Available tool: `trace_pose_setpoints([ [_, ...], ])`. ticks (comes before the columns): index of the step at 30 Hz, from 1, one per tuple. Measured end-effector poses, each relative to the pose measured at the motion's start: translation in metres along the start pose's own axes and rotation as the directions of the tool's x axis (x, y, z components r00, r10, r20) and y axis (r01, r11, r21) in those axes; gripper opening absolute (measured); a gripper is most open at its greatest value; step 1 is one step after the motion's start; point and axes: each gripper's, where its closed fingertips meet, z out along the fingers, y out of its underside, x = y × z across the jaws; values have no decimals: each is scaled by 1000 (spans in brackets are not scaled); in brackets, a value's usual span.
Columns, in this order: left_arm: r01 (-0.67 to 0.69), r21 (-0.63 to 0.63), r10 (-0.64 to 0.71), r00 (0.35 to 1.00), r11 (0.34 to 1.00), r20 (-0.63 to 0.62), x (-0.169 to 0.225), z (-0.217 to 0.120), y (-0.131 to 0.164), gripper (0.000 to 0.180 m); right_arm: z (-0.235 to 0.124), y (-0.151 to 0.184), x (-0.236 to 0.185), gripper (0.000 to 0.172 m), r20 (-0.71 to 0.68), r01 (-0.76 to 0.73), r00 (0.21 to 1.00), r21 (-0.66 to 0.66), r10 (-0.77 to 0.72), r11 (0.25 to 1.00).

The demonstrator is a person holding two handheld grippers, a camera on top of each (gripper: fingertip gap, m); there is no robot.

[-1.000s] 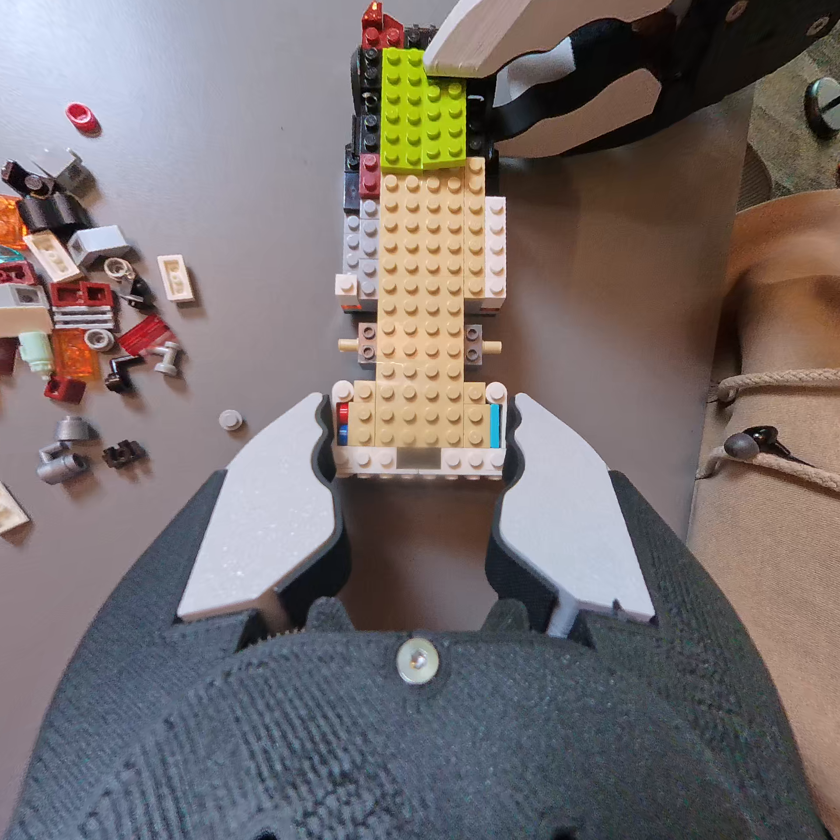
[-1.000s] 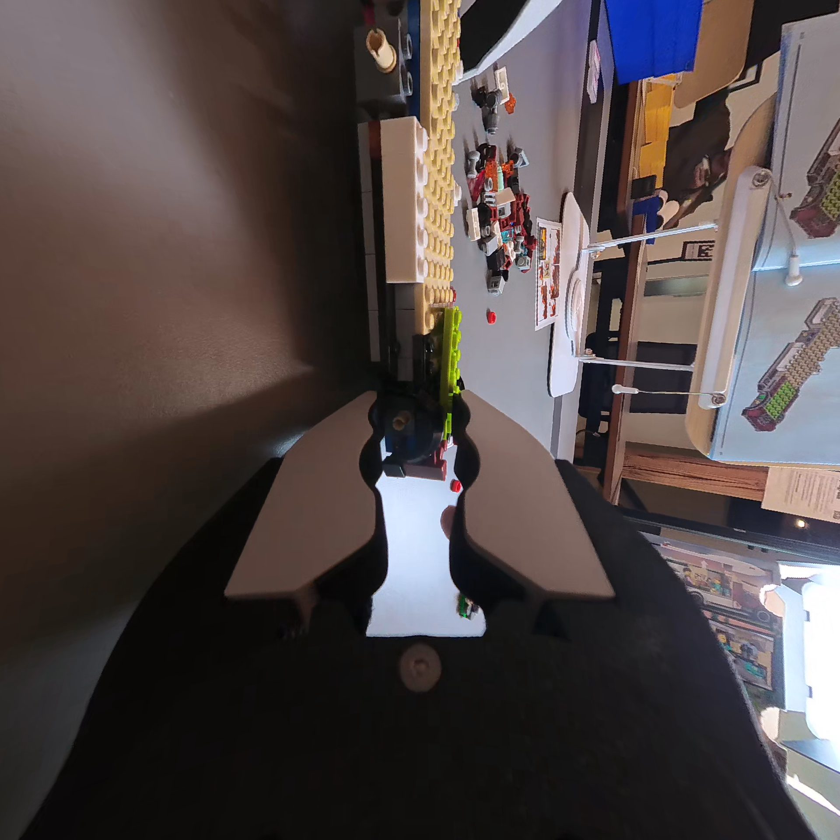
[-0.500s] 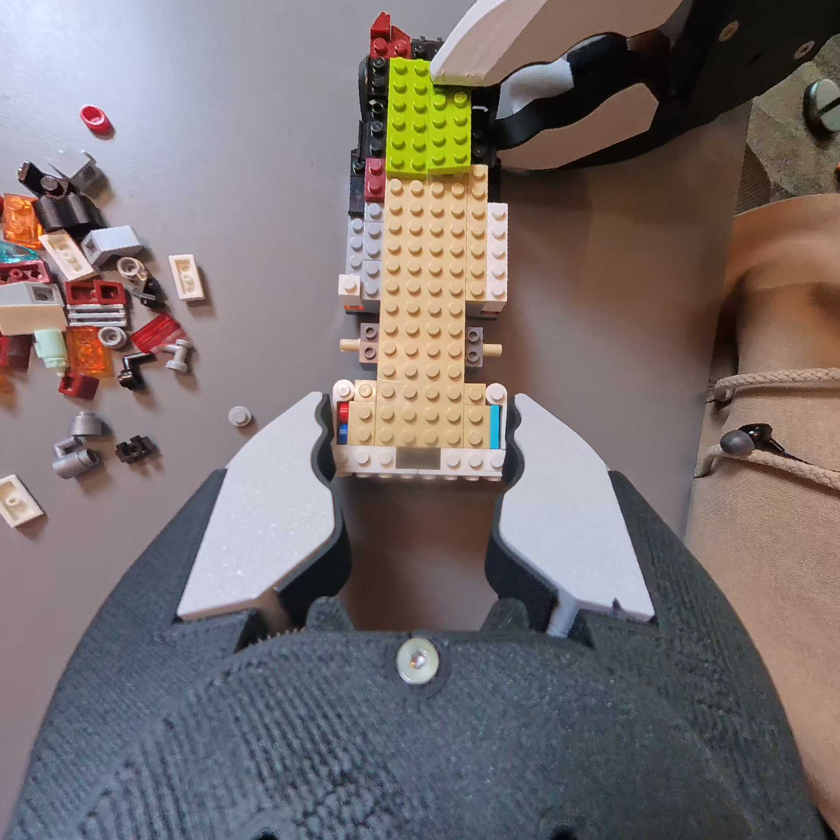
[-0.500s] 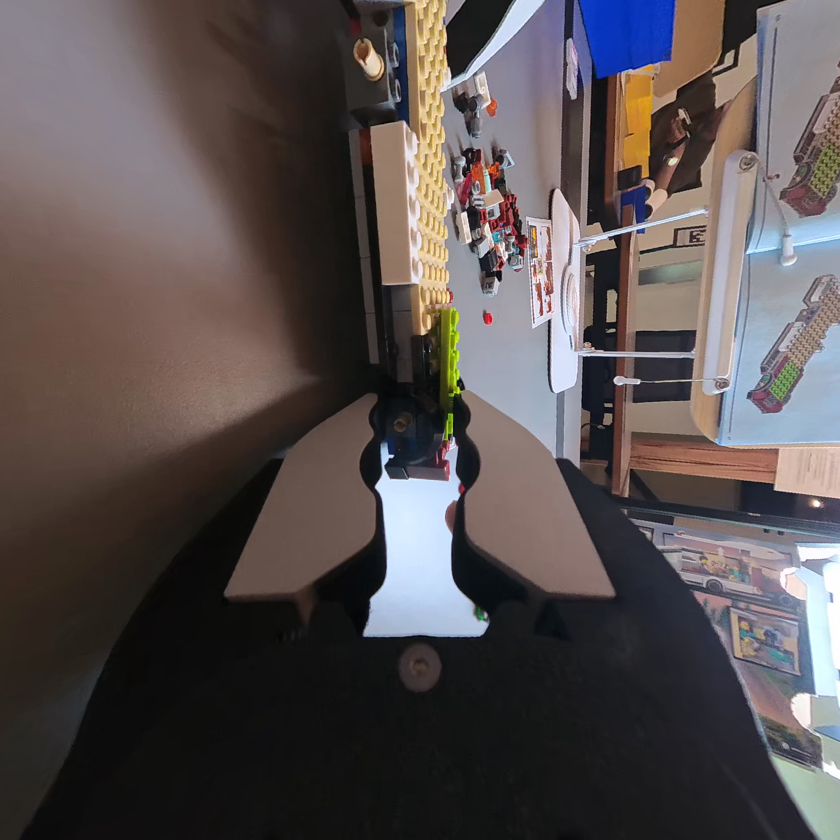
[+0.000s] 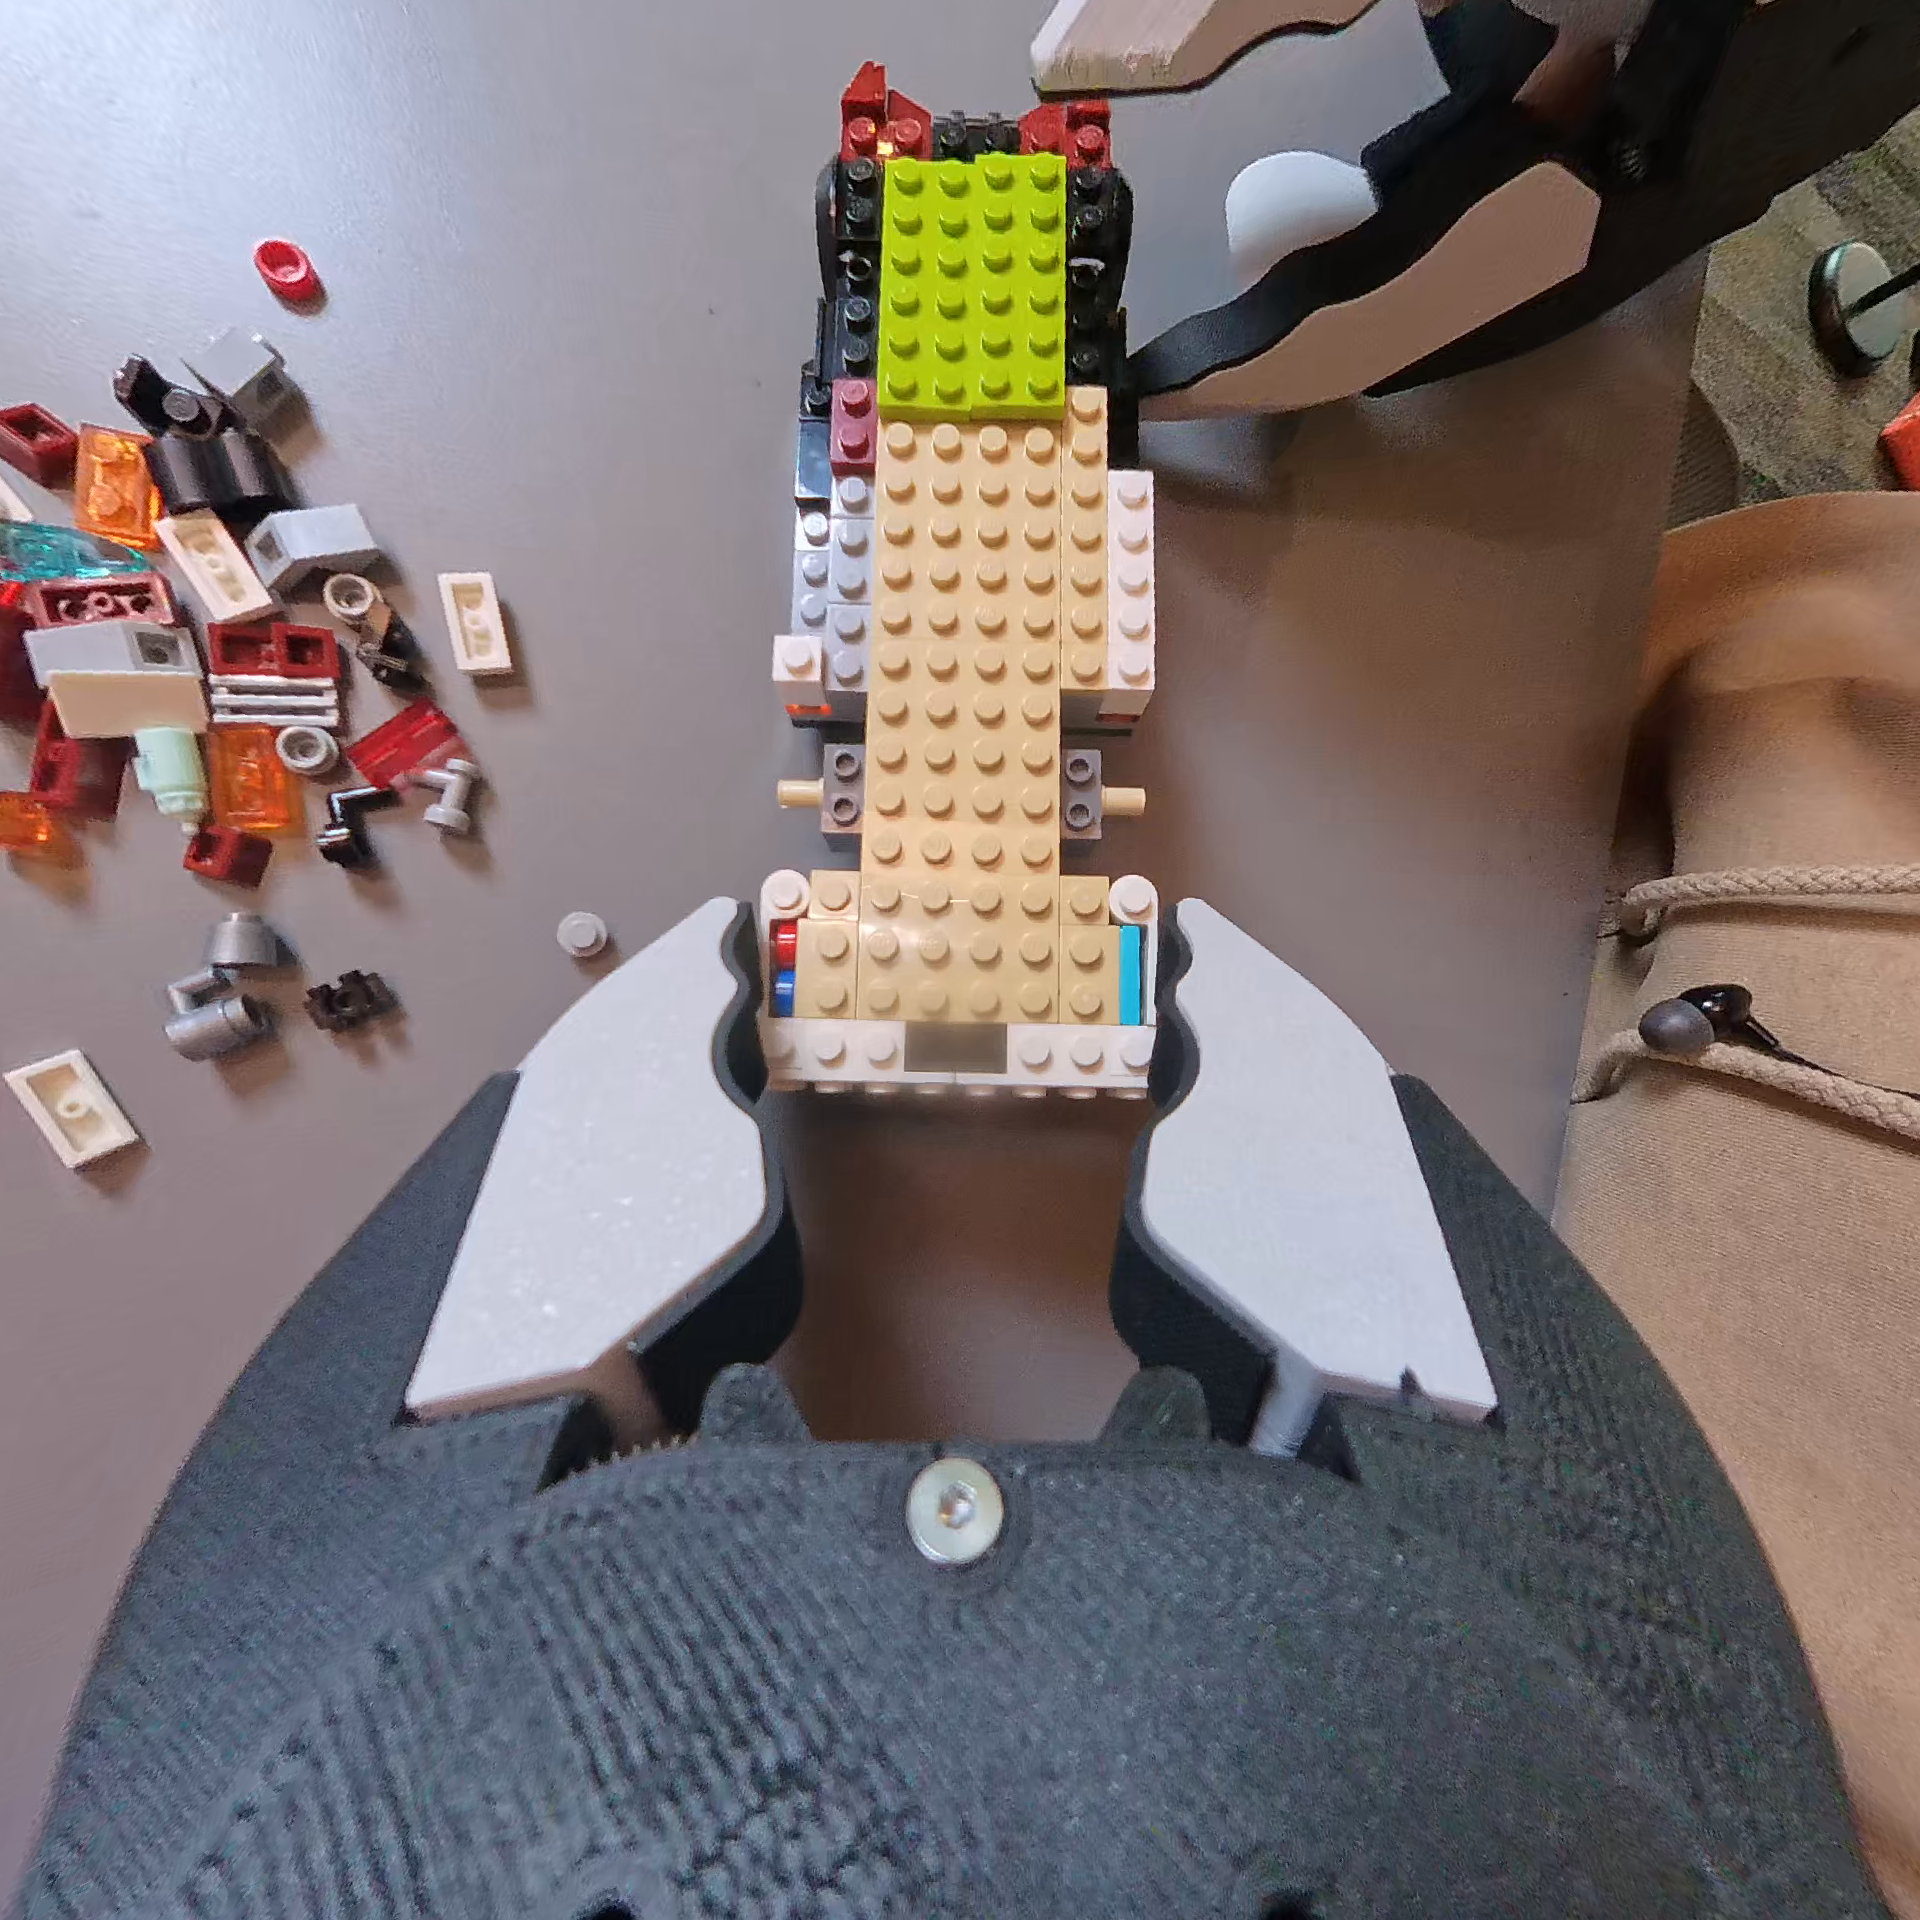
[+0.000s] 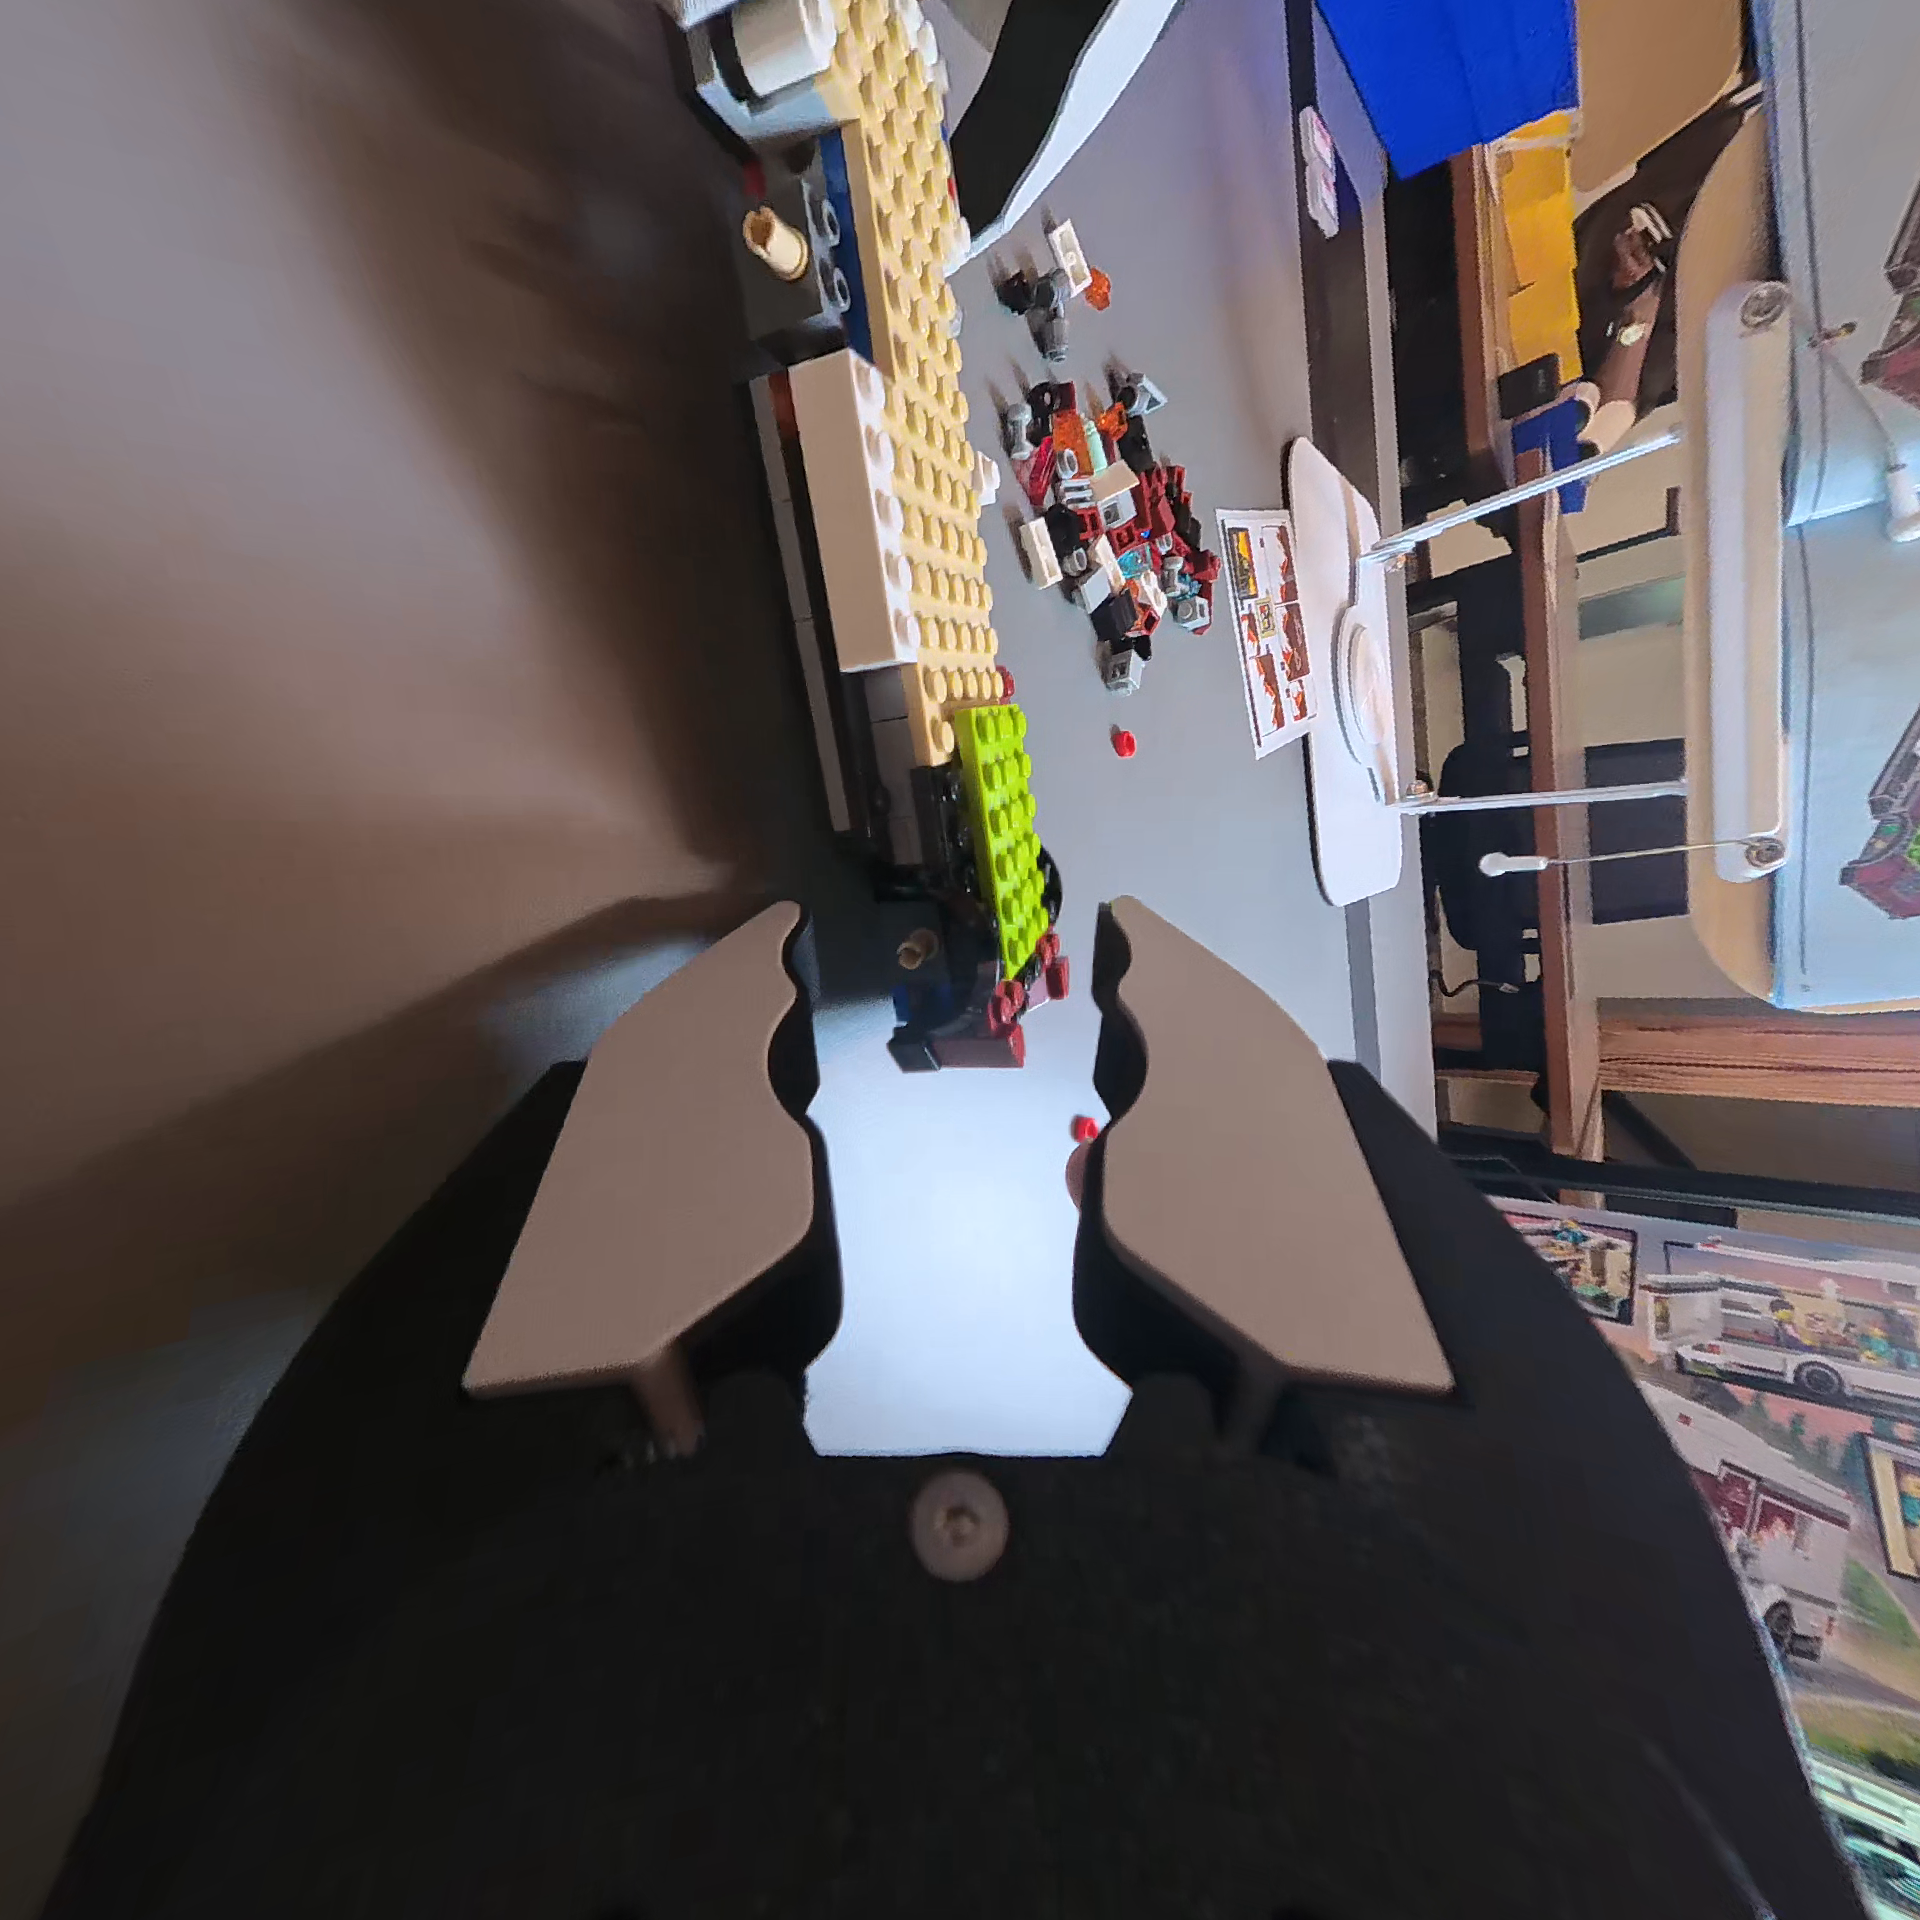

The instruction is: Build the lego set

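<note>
So my left gripper is clamped on the near end of the long brick-built vehicle chassis with a tan studded top, both pads pressed against its sides, one by the red and blue studs, the other by the light blue tile. The chassis lies flat on the plain grey-brown counter, lengthwise away from me, with a lime green studded plate at its far end.

My right gripper is turned on its side at that far end, fingers spread with clear gaps either side of the dark red and black nose bricks, so it isn't gripping anything.

Off to one side of the chassis there's a scattered pile of loose small bricks, dark red, orange, grey and white, plus a lone small red round stud. Near the counter's far edge sit a printed instruction sheet and a white round-based stand holding an open booklet. Beyond the counter: wooden shelving and a blue bin.
</note>
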Motion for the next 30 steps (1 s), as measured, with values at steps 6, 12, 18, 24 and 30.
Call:
trace_pose_setpoints([
  [6, 33, 2, -33, 999, 999, -30, 2, -1, -2, 74, 8, 6, -1, 33, -40, 84, 996, -37, -85, 996],
  [12, 94, 14, -93, 991, 995, -92, 2, -3, -4, 74, 11, 6, 5, 28, -96, 127, 987, -57, -132, 990],
  [18, 110, 18, -107, 988, 994, -115, 2, -4, -5, 73, 11, 7, 6, 27, -56, 89, 994, -65, -93, 994],
  [24, 106, 17, -104, 988, 994, -114, 2, -4, -5, 73, 11, 8, 5, 26, -32, 67, 997, -76, -69, 995],
  [30, 98, 16, -96, 989, 995, -109, 1, -4, -4, 73, 12, 7, 5, 26, -47, 97, 994, -86, -102, 992],
])
